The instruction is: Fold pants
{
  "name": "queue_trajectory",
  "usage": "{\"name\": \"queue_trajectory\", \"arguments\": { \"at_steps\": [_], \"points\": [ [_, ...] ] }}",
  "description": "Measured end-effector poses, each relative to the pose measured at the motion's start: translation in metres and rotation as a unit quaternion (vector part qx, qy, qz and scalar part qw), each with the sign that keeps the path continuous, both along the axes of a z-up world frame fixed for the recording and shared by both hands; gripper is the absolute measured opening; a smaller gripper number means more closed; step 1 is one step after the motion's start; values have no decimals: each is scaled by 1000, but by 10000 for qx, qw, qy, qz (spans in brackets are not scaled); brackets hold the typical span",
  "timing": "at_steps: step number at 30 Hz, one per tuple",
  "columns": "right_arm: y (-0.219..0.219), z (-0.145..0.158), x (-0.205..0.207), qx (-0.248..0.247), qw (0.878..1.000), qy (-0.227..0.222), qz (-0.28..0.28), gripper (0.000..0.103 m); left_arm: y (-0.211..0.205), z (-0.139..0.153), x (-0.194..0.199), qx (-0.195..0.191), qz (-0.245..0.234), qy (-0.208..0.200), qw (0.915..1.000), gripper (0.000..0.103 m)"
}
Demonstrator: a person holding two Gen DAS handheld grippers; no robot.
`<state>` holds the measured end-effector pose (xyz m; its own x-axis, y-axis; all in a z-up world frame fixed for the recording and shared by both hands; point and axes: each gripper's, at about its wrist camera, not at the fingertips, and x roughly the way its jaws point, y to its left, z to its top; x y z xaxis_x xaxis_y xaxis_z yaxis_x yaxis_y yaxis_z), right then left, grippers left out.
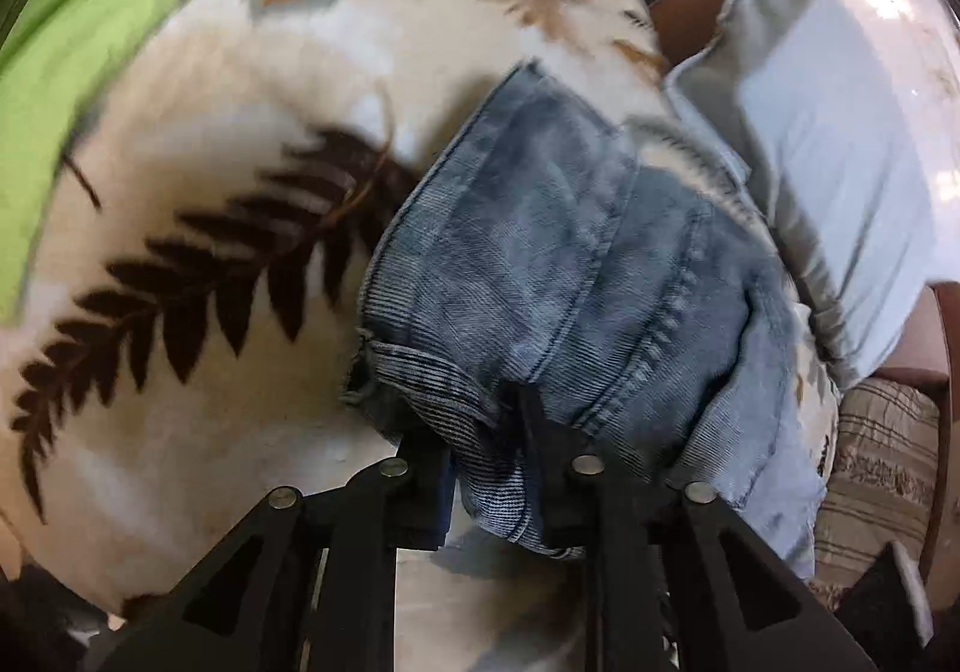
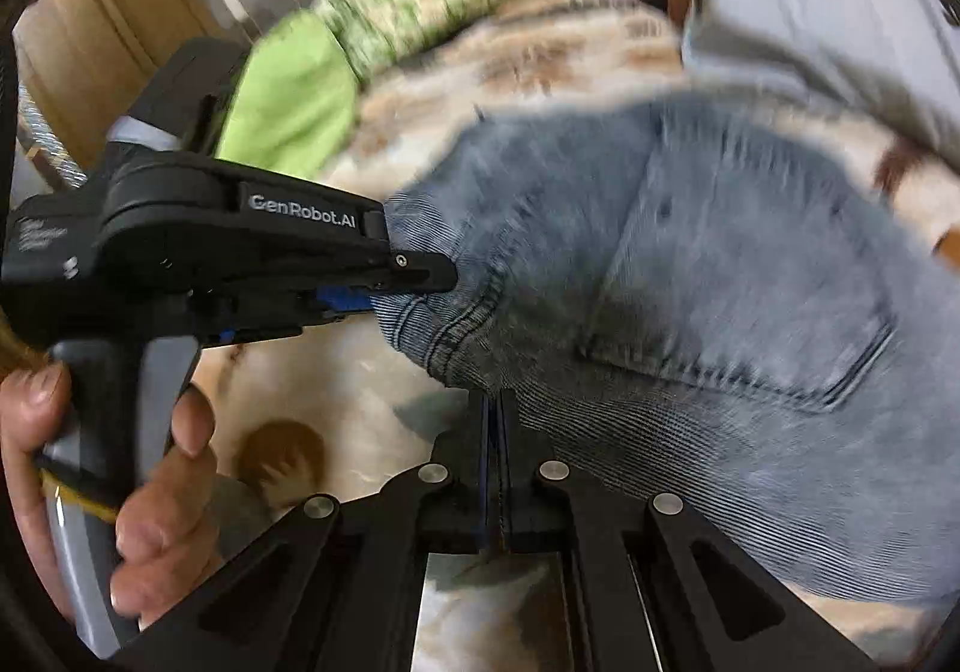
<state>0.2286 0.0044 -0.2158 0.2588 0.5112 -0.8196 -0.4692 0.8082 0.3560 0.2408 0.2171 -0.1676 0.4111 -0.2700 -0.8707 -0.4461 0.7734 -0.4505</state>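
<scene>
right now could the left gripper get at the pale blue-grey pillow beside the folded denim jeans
Probably not yet. The left gripper is shut on the faded blue denim jeans, and that bundle lies between it and the pale blue-grey pillow; it would have to let go first.

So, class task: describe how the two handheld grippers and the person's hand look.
The left gripper is matte black with white "GenRobot.AI" lettering, blue parts between its fingers and a grey-sided handle. The right gripper has black triangular-cutout linkages with silver pivot pins. The left hand is bare, no sleeve visible.
</scene>
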Motion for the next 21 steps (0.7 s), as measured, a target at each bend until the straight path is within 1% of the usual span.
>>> {"name": "queue_trajectory", "arguments": {
  "at_steps": [1, 2, 3, 4, 5, 6, 8, 9, 10, 12, 13, 15, 16, 17, 18, 19, 21],
  "points": [
    [0, -6, 1, 19, 10000, 83, -40, 3, 1, 9, 0, 44, -27, -70, 10000, 26],
    [-3, -6, 1, 101, 9998, 100, -103, 4, 0, 16, 1, 260, -63, -161, 9995, 35],
    [-5, -4, 1, 205, 9996, 104, -161, 4, -2, 22, 2, 553, -74, -242, 9981, 39],
    [-9, -2, 2, 276, 9993, 132, -225, 6, -6, 27, 2, 1005, -53, -235, 9946, 46],
    [-10, -3, 3, 311, 9990, 204, -234, 7, -8, 28, 2, 1137, -67, -209, 9933, 47],
    [-12, -4, 3, 316, 9990, 238, -226, 8, -10, 28, 3, 1178, -93, -187, 9928, 47],
    [-20, 0, 2, 407, 9982, 314, -304, 17, -14, 28, 4, 1292, -140, -139, 9914, 48],
    [-27, 6, 0, 460, 9977, 328, -374, 34, -17, 30, 3, 1355, -150, -149, 9905, 48],
    [-35, 14, -4, 467, 9974, 279, -463, 57, -20, 33, 0, 1453, -156, -171, 9891, 48],
    [-55, 34, -17, 436, 9965, -4, -711, 76, -32, 46, -8, 1632, -211, -312, 9859, 48],
    [-75, 47, -27, 471, 9948, -155, -887, 76, -44, 59, -17, 1760, -290, -551, 9824, 48],
    [-106, 60, -35, 635, 9914, -186, -1132, 76, -69, 78, -35, 1851, -458, -887, 9776, 50],
    [-130, 68, -43, 779, 9880, -224, -1311, 76, -86, 86, -44, 1846, -617, -1083, 9749, 56],
    [-155, 76, -50, 911, 9835, -277, -1537, 76, -113, 97, -53, 1786, -895, -1285, 9714, 60],
    [-179, 83, -54, 1001, 9789, -310, -1756, 76, -127, 101, -57, 1732, -1077, -1375, 9693, 60],
    [-198, 89, -54, 1054, 9749, -324, -1932, 76, -155, 109, -62, 1611, -1413, -1538, 9646, 60],
    [-244, 103, -53, 1076, 9646, -388, -2378, 76, -188, 117, -65, 1472, -1813, -1697, 9574, 63]
  ]
}}
